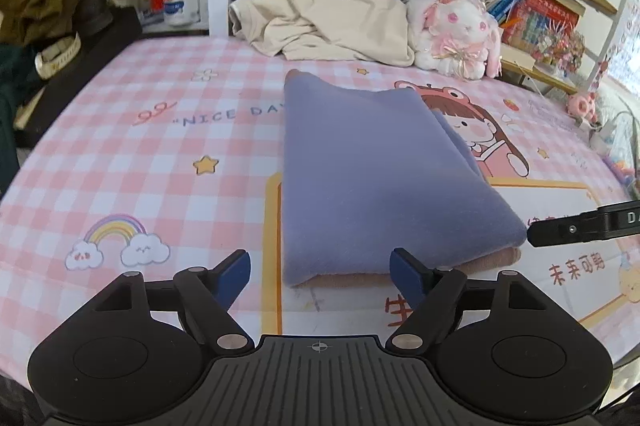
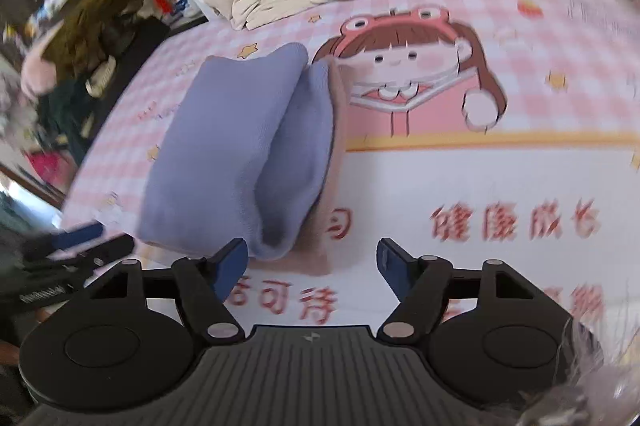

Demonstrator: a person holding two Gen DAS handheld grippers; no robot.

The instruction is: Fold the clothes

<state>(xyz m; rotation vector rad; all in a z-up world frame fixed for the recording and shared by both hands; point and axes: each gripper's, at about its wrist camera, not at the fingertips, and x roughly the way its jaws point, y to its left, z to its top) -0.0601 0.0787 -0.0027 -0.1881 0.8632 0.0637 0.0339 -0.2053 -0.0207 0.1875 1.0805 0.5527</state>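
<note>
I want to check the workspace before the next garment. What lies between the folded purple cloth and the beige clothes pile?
Only bare pink checked sheet lies between the folded purple cloth and the beige clothes pile. The left wrist view shows it best.

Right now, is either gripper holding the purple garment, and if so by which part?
Nothing is held. The left gripper and right gripper both stand open just short of the folded purple garment, pads clear of its near edge.

Lavender garment [image 1: 372, 170], pinkish lining, folded in thick rectangle, flat on checked sheet [image 1: 140, 166]; probably fleece.
</note>
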